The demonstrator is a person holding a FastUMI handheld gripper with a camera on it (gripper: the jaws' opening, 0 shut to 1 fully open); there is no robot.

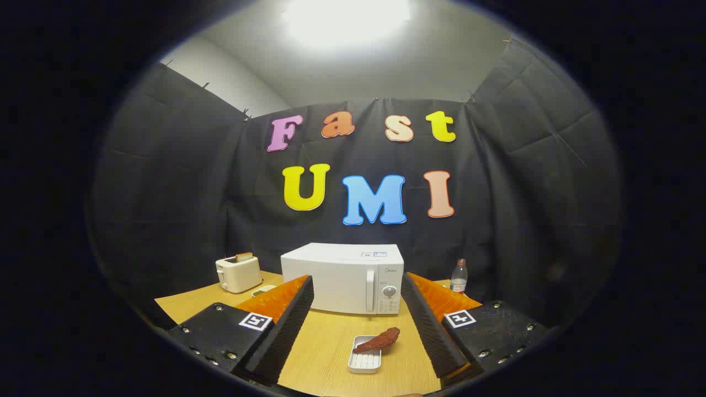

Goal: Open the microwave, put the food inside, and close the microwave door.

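A white microwave stands at the back of the wooden table, its door shut, with a vertical handle and a control dial at its right side. A small white tray holding a reddish-brown piece of food lies on the table in front of it, between my fingers and a little ahead of them. My gripper is open, its two fingers spread wide, holding nothing. It hovers above the table's near part, well short of the microwave.
A white toaster with a slice of bread in it stands left of the microwave, with a small plate beside it. A clear plastic bottle stands at the right of the microwave. Black cloth walls close the booth behind.
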